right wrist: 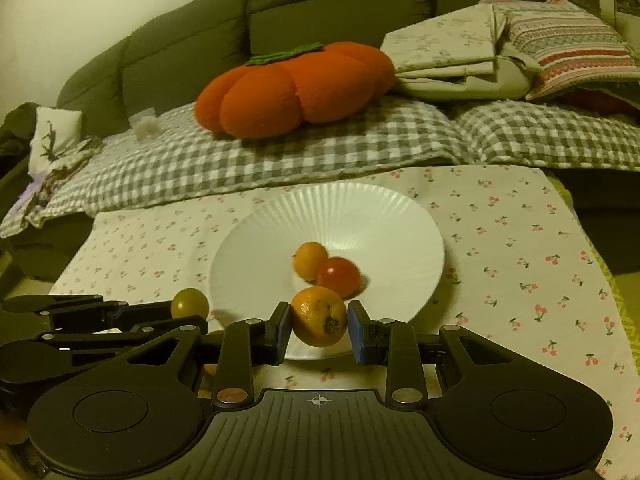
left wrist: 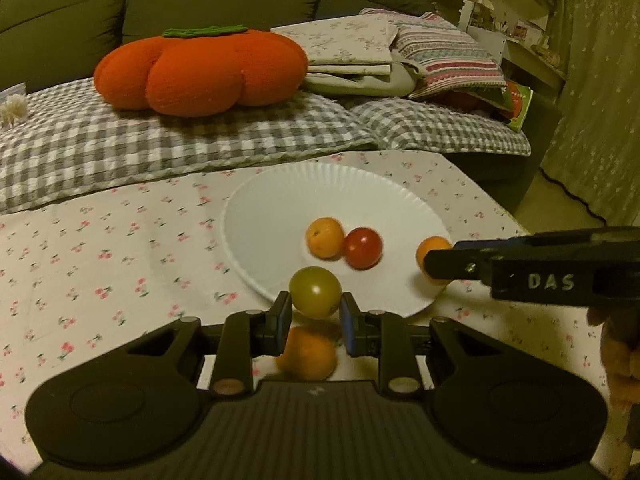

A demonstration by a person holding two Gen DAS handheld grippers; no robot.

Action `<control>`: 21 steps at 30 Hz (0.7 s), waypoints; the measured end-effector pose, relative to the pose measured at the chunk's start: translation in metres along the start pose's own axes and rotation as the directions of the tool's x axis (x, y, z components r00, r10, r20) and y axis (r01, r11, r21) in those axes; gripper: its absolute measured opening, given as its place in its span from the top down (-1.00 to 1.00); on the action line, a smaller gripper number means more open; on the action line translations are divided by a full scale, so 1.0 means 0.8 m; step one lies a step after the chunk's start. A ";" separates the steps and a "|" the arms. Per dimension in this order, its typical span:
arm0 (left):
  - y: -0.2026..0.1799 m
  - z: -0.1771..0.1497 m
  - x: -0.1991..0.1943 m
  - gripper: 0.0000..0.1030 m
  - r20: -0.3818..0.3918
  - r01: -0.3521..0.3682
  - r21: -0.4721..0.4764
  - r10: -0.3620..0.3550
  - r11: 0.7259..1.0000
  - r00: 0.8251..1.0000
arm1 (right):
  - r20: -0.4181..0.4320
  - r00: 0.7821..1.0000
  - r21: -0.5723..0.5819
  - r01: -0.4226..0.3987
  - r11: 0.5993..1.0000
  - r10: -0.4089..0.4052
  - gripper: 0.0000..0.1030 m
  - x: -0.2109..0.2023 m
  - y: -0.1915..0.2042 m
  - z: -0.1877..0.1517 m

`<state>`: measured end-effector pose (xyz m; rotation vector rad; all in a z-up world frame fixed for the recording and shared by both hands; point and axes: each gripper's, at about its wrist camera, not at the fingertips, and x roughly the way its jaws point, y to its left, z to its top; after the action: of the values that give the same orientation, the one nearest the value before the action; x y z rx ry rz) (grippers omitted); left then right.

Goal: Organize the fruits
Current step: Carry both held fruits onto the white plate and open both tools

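Observation:
My left gripper (left wrist: 315,310) is shut on a small green fruit (left wrist: 315,291), held above the near rim of the white paper plate (left wrist: 280,200). My right gripper (right wrist: 319,320) is shut on an orange fruit (right wrist: 319,316) with a dark spot, over the plate's (right wrist: 340,216) near edge. On the plate lie an orange fruit (left wrist: 325,237) and a red fruit (left wrist: 362,248), touching each other. A further orange fruit (left wrist: 308,354) lies on the cloth under my left gripper. In the right wrist view the green fruit (right wrist: 189,303) shows at the left, in the other gripper's fingers.
The plate stands on a table with a cherry-print cloth (left wrist: 100,260). Behind it is a sofa with checked cushions (left wrist: 120,140), a big orange pumpkin-shaped pillow (left wrist: 200,68) and folded blankets (left wrist: 360,56). The table's right edge drops to the floor (left wrist: 560,200).

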<state>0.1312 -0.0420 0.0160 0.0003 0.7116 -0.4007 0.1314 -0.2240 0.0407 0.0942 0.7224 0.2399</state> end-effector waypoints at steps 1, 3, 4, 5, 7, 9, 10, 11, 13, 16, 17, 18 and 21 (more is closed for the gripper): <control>-0.002 0.001 0.002 0.54 0.000 0.002 -0.002 -0.002 1.000 1.000 | 0.000 1.000 0.003 0.007 1.000 -0.007 0.44 0.002 -0.002 0.001; -0.006 0.004 0.009 0.54 -0.001 0.005 -0.006 -0.005 1.000 1.000 | -0.002 1.000 0.012 0.016 1.000 -0.016 0.44 0.005 -0.007 0.002; -0.007 0.005 0.012 0.54 -0.002 0.006 -0.008 -0.006 1.000 1.000 | -0.004 1.000 0.019 0.020 1.000 -0.020 0.44 0.007 -0.010 0.002; -0.008 0.005 0.015 0.54 -0.003 0.006 -0.009 -0.006 1.000 1.000 | -0.005 1.000 0.024 0.024 0.999 -0.023 0.44 0.008 -0.013 0.002; -0.011 0.006 0.020 0.54 -0.003 0.003 -0.005 -0.003 1.000 1.000 | -0.008 0.999 0.031 0.031 0.999 -0.031 0.44 0.011 -0.017 0.003; -0.015 0.006 0.026 0.54 -0.003 -0.004 0.008 0.004 1.000 1.000 | -0.010 0.999 0.041 0.033 0.999 -0.032 0.44 0.013 -0.020 0.002; -0.016 0.006 0.027 0.54 -0.004 -0.008 0.013 0.008 1.000 1.000 | -0.013 0.999 0.047 0.031 0.998 -0.030 0.44 0.014 -0.022 0.002; -0.018 0.007 0.031 0.54 -0.007 -0.010 0.019 0.010 1.000 1.000 | -0.017 0.999 0.052 0.029 0.998 -0.028 0.44 0.016 -0.024 0.002; -0.020 0.006 0.034 0.54 -0.012 -0.015 0.028 0.015 0.999 1.000 | -0.023 0.999 0.056 0.029 0.998 -0.028 0.44 0.018 -0.026 0.001; -0.021 0.004 0.039 0.54 -0.021 -0.022 0.035 0.022 0.999 1.000 | -0.026 0.999 0.062 0.022 0.998 -0.020 0.44 0.020 -0.027 0.001; -0.021 0.004 0.040 0.54 -0.019 -0.022 0.035 0.022 0.999 1.000 | -0.026 0.999 0.064 0.020 0.998 -0.019 0.44 0.020 -0.027 0.001; -0.021 0.004 0.040 0.54 -0.020 -0.022 0.035 0.023 0.999 1.000 | -0.027 0.999 0.066 0.019 0.998 -0.017 0.43 0.021 -0.027 0.001; -0.022 0.003 0.040 0.53 -0.021 -0.021 0.038 0.022 0.999 1.000 | -0.027 1.000 0.064 0.018 0.998 -0.016 0.43 0.022 -0.027 0.001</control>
<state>0.1489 -0.0698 -0.0001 0.0476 0.7242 -0.3941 0.1482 -0.2406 0.0265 0.1467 0.7573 0.2021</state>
